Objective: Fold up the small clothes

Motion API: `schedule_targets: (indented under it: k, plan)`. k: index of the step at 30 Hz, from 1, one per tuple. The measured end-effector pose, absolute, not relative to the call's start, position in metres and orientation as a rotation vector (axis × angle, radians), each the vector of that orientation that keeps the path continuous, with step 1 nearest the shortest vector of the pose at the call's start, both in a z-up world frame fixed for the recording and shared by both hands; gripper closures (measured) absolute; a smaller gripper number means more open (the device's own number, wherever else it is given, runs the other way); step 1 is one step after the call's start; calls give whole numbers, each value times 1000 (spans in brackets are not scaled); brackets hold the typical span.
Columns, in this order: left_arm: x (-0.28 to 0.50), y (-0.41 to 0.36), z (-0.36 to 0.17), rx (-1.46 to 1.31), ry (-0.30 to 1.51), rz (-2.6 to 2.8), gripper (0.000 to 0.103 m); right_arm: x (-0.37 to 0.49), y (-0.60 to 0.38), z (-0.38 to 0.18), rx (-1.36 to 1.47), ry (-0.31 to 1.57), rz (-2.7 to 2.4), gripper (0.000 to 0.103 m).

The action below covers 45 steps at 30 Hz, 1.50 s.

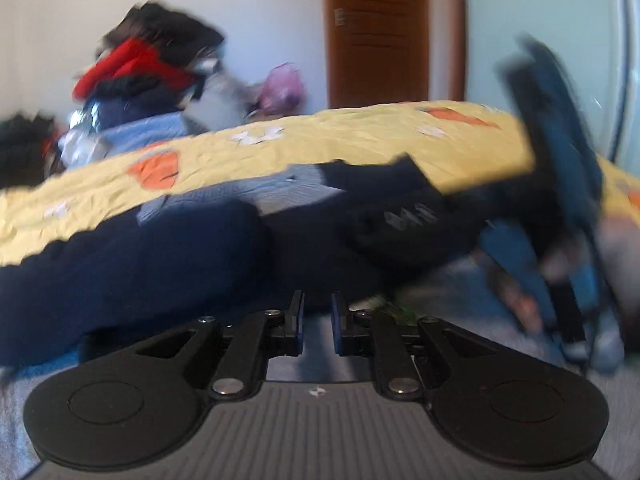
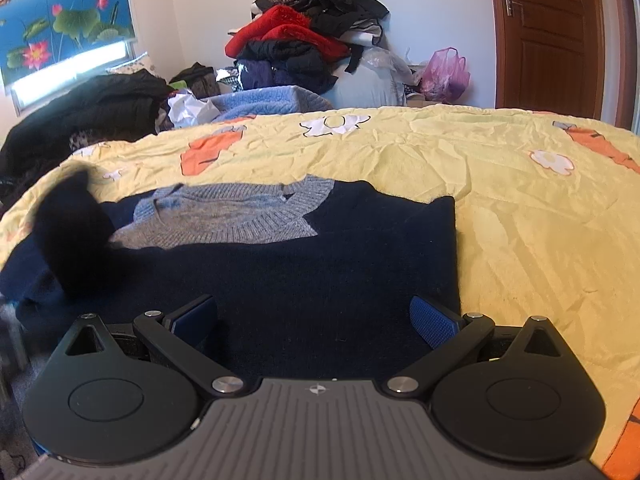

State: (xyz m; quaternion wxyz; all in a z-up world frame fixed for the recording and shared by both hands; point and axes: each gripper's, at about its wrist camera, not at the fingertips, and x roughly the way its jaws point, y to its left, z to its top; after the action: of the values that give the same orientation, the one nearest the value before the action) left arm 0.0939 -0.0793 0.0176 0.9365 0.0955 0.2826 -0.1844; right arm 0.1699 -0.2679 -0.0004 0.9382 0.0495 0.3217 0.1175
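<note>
A small navy sweater [image 2: 304,276] with a grey-blue knit collar [image 2: 240,216] lies flat on the yellow bedspread [image 2: 520,208]. My right gripper [image 2: 316,320] is open, jaws spread wide over the sweater's near hem, holding nothing. The sweater's left sleeve [image 2: 76,232] is raised and blurred at the left. In the blurred left wrist view, my left gripper [image 1: 318,320] has its jaws nearly together, low at the sweater's [image 1: 140,264] edge; whether it pinches cloth I cannot tell. The right gripper [image 1: 560,200] shows there at the right, blurred.
A heap of black, red and blue clothes [image 2: 304,40] stands behind the bed. Dark clothes [image 2: 88,112] lie at the left. A pink plastic bag [image 2: 444,76] sits by the brown door [image 2: 548,36]. The bedspread [image 1: 320,148] stretches right of the sweater.
</note>
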Motion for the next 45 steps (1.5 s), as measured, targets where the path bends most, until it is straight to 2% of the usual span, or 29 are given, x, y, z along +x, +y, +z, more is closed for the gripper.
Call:
schedule_targets:
  k: [1,3,4,5,7,12,14,17,19,21,26,28,30,37,45]
  plan:
    - [88,-77,16,193,558,-371,85,170,-268,0,103,657,241,0]
    - [81,-65,18,160,539,-338,71,170,-269,0,110,655,243,0]
    - [78,-56,20,123,525,-311,55,170,-270,0,114,654,245,0]
    - [77,-42,21,68,507,-277,32,170,-270,0,118,654,246,0]
    - [69,-17,23,-45,452,-161,14,169,-270,0,117,654,246,0]
    - [66,38,16,-351,418,6,13,171,-260,6,49,687,216,1]
    - [70,47,14,-397,422,43,7,168,-257,18,140,683,232,3]
    - [70,59,11,-450,449,53,7,171,-249,35,359,705,355,5]
    - [73,65,9,-473,465,57,6,183,-236,38,441,786,415,9]
    - [80,66,5,-493,469,66,6,198,-224,34,501,873,464,19]
    - [84,67,1,-523,478,76,6,211,-202,19,521,974,433,29]
    - [86,67,1,-524,478,75,6,208,-196,19,499,968,428,45]
    - [84,68,2,-525,477,76,6,202,-190,21,421,941,413,82]
    - [82,67,2,-524,476,83,6,194,-204,46,329,854,457,84]
    - [84,63,1,-508,479,95,6,192,-288,47,334,823,289,84]
